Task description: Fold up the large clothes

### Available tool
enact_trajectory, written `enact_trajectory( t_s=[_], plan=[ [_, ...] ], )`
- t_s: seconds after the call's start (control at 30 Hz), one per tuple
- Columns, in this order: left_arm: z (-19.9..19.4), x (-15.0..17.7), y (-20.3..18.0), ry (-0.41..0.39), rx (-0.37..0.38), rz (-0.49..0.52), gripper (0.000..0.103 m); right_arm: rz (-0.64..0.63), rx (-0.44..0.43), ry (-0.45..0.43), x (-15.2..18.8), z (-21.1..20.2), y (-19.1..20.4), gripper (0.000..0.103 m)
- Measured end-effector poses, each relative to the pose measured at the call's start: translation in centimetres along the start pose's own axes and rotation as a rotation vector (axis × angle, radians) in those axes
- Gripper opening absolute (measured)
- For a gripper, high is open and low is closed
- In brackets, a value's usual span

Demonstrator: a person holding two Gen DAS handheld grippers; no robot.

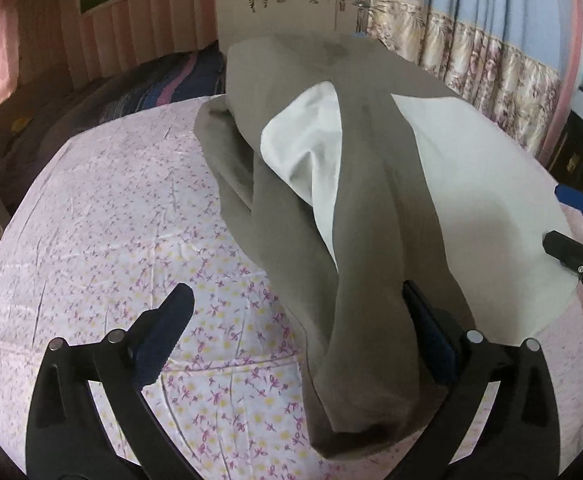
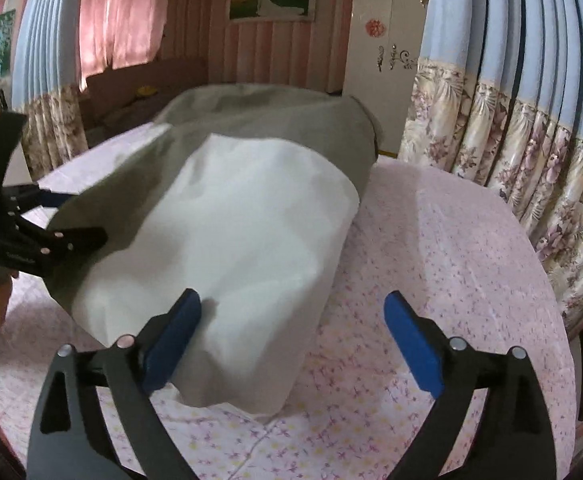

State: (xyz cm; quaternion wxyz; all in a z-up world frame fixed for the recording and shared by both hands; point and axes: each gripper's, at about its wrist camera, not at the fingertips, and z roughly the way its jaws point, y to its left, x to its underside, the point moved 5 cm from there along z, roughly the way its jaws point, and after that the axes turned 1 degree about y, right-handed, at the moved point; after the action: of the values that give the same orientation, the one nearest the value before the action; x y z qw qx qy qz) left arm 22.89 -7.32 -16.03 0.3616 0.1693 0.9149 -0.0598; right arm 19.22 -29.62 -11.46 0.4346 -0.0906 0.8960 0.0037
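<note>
A large olive-grey garment with white panels point(image 1: 371, 208) lies bunched along the bed. A grey sleeve or leg of it point(image 1: 371, 360) drapes between my left gripper's fingers point(image 1: 297, 316), which stand wide open; the cloth rests against the right blue pad point(image 1: 431, 344). In the right wrist view the garment's white panel point(image 2: 243, 248) lies in front of my right gripper point(image 2: 293, 320), which is open, its left pad point(image 2: 175, 340) touching the white cloth. The left gripper also shows in the right wrist view point(image 2: 43, 240), at the garment's grey edge.
The bed has a pink floral sheet point(image 1: 111, 248). A dark striped quilt point(image 1: 151, 92) lies at its far left. Floral curtains point(image 2: 511, 152) hang to the right, and a white wardrobe point(image 1: 291, 0) stands behind.
</note>
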Motion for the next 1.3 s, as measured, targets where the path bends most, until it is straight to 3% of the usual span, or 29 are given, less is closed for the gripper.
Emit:
enact_trajectory(
  t_s=[0.13,0.2,0.37,0.47,0.6,0.73,1.03,1.3],
  plan=[
    [-0.5,0.3,-0.2,-0.016,-0.018,0.023,0.100,0.054,-0.003,0.008,-0.2,-0.1,-0.5,0.096],
    [-1.5,0.4,0.1,-0.022,-0.023,0.007,0.100,0.096,0.003,-0.014,-0.3,-0.9,-0.7,0.101],
    [-3.5,1.1,1.1,-0.046,-0.027,-0.056,0.100,0.206,0.001,-0.066,0.3,-2.4,-0.4,0.101],
    [-4.6,1.6,1.1,-0.090,-0.056,-0.069,0.100,0.232,0.090,-0.082,0.8,-2.6,0.4,0.101],
    [-5.9,2.1,0.9,-0.150,-0.130,-0.053,0.100,0.179,0.212,-0.173,1.1,-3.7,2.1,0.101],
    [-7.0,2.5,0.5,-0.200,-0.178,-0.045,0.100,0.211,0.206,-0.246,1.4,-4.8,2.9,0.101],
    [-11.2,2.4,1.5,-0.232,-0.212,-0.108,0.100,0.265,0.192,-0.159,0.9,-7.1,2.8,0.101],
    [-14.3,1.7,3.1,-0.186,-0.201,-0.175,0.100,0.260,0.219,-0.104,-0.9,-9.1,3.3,0.101]
  ],
)
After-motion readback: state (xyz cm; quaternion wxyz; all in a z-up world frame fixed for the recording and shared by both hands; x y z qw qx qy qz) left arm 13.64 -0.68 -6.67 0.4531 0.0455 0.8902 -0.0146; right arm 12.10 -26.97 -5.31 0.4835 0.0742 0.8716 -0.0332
